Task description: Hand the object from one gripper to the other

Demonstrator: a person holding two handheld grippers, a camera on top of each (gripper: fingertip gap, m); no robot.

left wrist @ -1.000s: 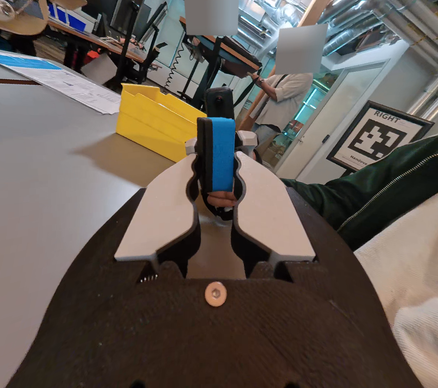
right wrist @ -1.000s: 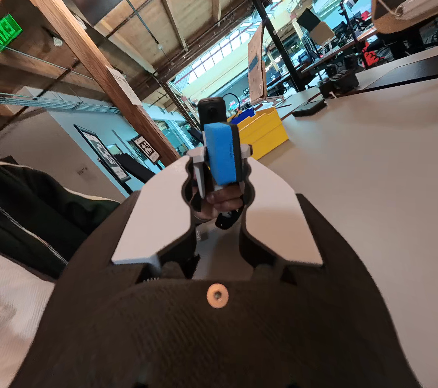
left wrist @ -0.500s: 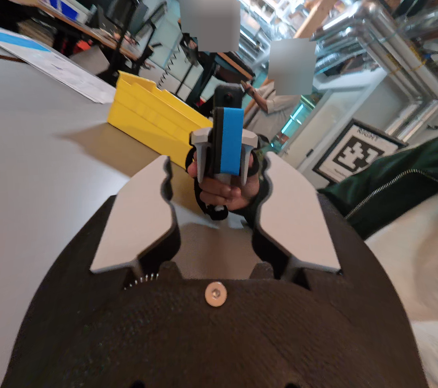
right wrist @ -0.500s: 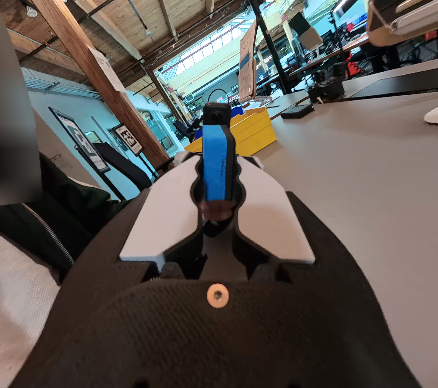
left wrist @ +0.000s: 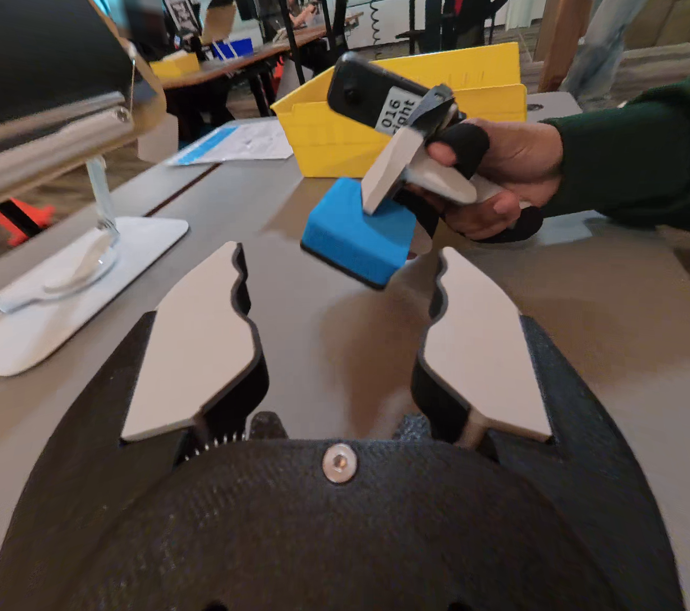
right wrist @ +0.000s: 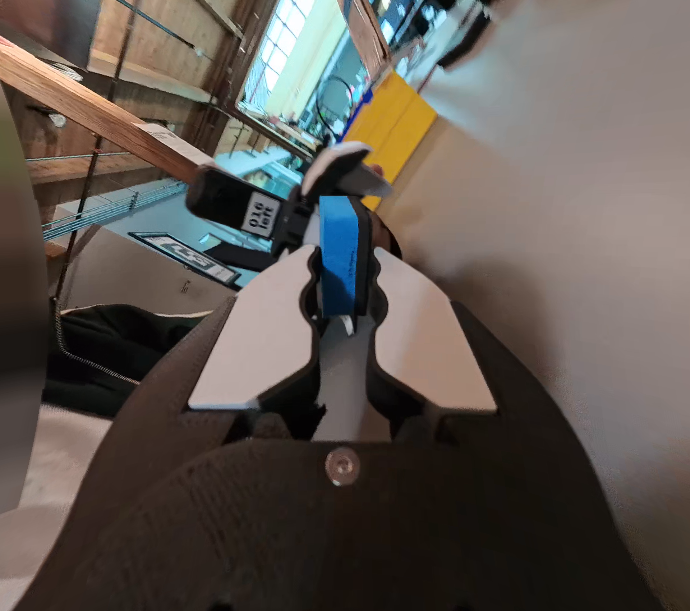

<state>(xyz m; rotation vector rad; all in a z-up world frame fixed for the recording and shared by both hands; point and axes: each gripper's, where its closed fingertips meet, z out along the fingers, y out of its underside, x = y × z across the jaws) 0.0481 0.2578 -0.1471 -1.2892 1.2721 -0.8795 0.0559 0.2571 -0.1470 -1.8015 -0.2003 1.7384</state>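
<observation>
Step in hand: judging by how things lie, the handover itself is done and what is left is carrying the object clear and setting it down or holding it steady.
Object: a blue foam block [left wrist: 356, 242] with a black backing, held low over the grey bench [left wrist: 582, 298], tilted, not resting on it as far as I can tell.
Right gripper [right wrist: 343, 275]: closed on the blue foam block, its white fingers [right wrist: 269, 328] pressing the two broad faces; in the left wrist view this right gripper is seen from the side, with a hand [left wrist: 511, 178] around its handle.
Left gripper [left wrist: 338, 288]: jaws spread wide and empty, just short of the block, touching nothing.
Surroundings: a yellow bin [left wrist: 403, 122] sits behind the block, a white monitor stand [left wrist: 74, 279] to the left, a sheet of paper [left wrist: 239, 145] beyond it.
Grip advice: foam gives under pressure, so I would keep the squeeze even and avoid twisting the wrist fast, or the block may creep out of the pads.
Clearance advice: draw the empty left gripper straight back along its own line, so that a finger does not clip the block's near corner.
Risk: the right wrist view is strongly tilted and blurred, so how deep the block sits cannot be read exactly.
</observation>
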